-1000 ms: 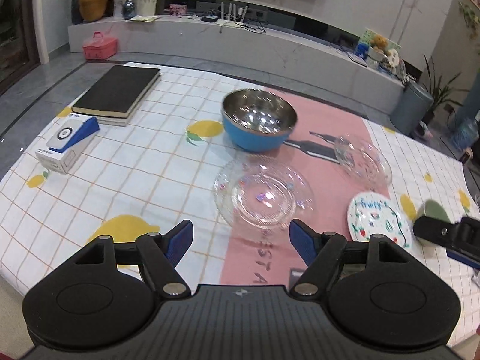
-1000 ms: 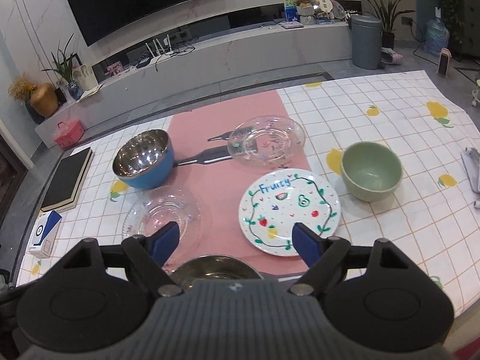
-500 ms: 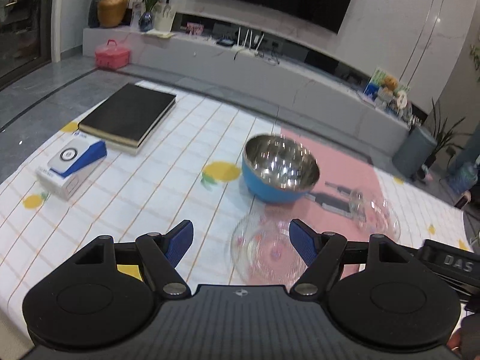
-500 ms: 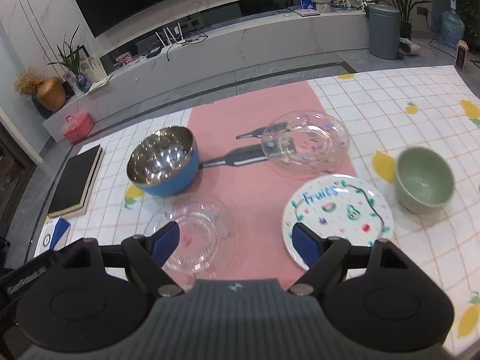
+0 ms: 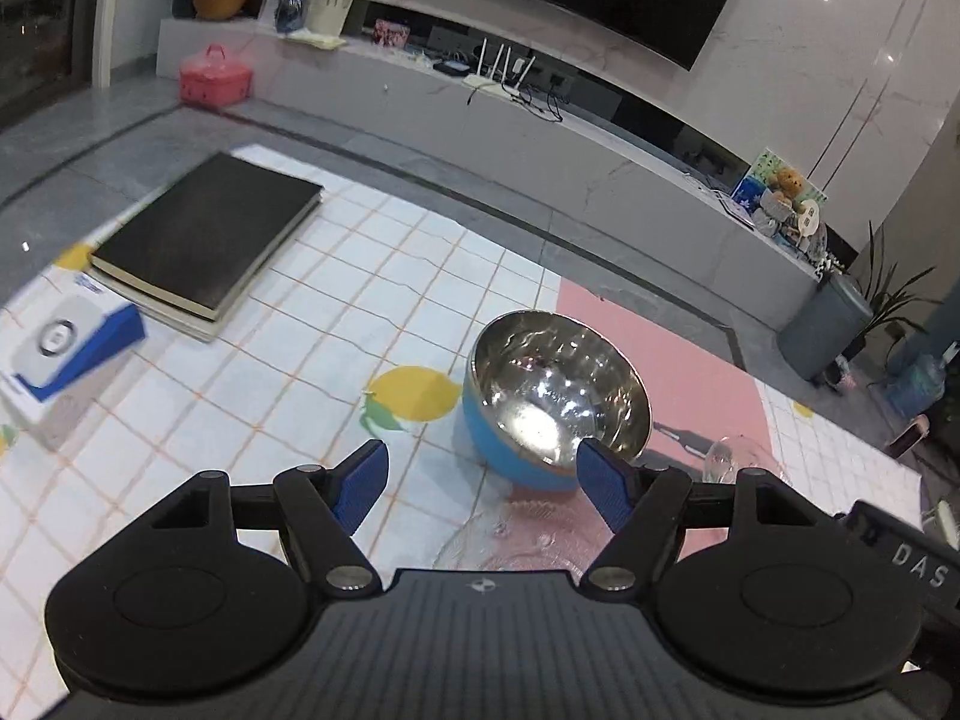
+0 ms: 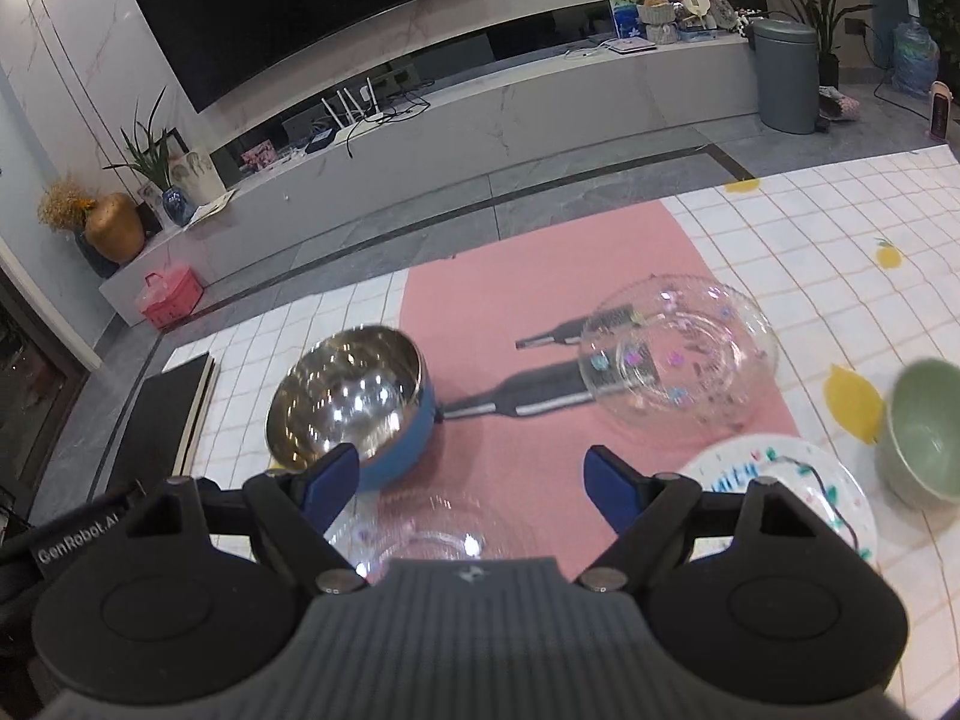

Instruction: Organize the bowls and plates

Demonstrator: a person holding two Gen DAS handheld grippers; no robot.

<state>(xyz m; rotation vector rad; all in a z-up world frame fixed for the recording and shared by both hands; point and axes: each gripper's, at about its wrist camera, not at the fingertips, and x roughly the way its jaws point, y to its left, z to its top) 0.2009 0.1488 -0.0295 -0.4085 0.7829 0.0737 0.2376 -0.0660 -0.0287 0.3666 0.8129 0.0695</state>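
A blue bowl with a steel inside [image 5: 555, 402] stands on the table just ahead of my open, empty left gripper [image 5: 483, 483]; it also shows in the right wrist view [image 6: 354, 405]. A clear glass plate [image 6: 438, 525] lies between the fingers of my open, empty right gripper [image 6: 471, 480], partly hidden by it; it also shows in the left wrist view [image 5: 516, 531]. A second clear glass plate [image 6: 678, 363] lies farther right. A white painted plate [image 6: 786, 471] and a green bowl [image 6: 927, 438] sit at the right.
A black book [image 5: 210, 234] and a white-and-blue box [image 5: 60, 348] lie at the table's left. The checked lemon tablecloth [image 5: 336, 324] has a pink runner [image 6: 540, 276] down its middle. The far table edge drops to a grey floor.
Both grippers have moved forward and lower over the table. The blue bowl and the near clear plate now sit closer to the fingers. Nothing has been taken hold of.
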